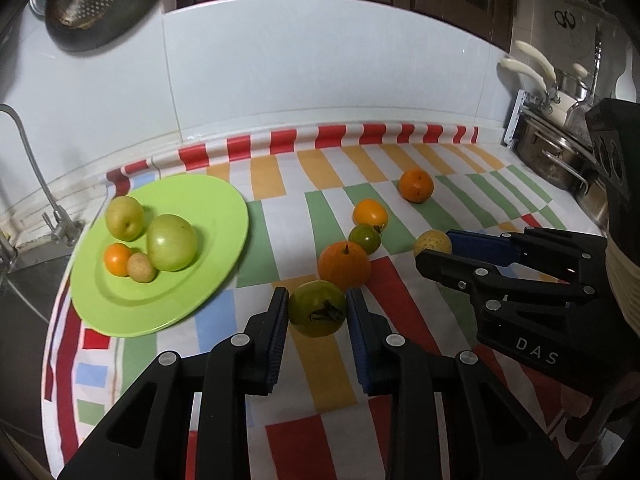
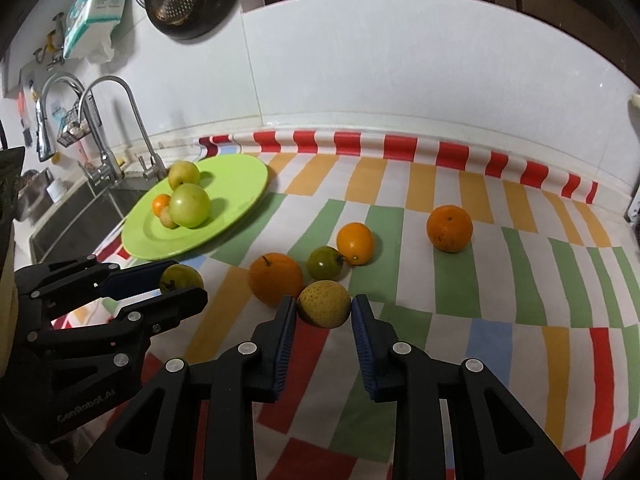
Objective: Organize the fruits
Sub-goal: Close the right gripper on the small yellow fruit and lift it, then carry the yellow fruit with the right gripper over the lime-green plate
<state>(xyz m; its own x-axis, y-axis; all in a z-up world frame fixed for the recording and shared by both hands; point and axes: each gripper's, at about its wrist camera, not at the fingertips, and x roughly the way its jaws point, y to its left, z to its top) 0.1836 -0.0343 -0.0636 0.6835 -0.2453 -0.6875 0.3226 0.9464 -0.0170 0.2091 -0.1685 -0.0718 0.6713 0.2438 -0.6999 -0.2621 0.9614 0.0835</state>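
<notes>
The left gripper (image 1: 318,312) has its pads against both sides of a green tomato (image 1: 317,308) at the near edge of the striped cloth (image 1: 400,216), and the right gripper (image 2: 325,310) likewise pinches a yellow pear (image 2: 324,303) a little to the right; whether either fruit is lifted off the cloth cannot be told. The green plate (image 1: 224,216) sits at the far left beside the sink and already carries four fruits: a large green tomato (image 1: 172,242), a pale apple (image 1: 124,217), a small orange (image 1: 117,259) and a small tan fruit (image 1: 141,267) touching each other near its middle. Loose on the cloth between the grippers and the wall lie a big orange (image 1: 344,267), a small dark green tomato (image 1: 364,239) touching a tangerine (image 1: 370,213), and another orange (image 1: 416,185) farther off to the right. The held tomato looks firm and smooth-skinned, so probably light but slippery and easily bruised; the grip across its widest part, with the stem scar facing the camera, seems the sound place to hold it, with only gentle pressure. The pear's speckled skin should give more friction, yet it too would mark under a hard squeeze. Both will roll once set down, so placing them against fruit already on the plate looks wise.
</notes>
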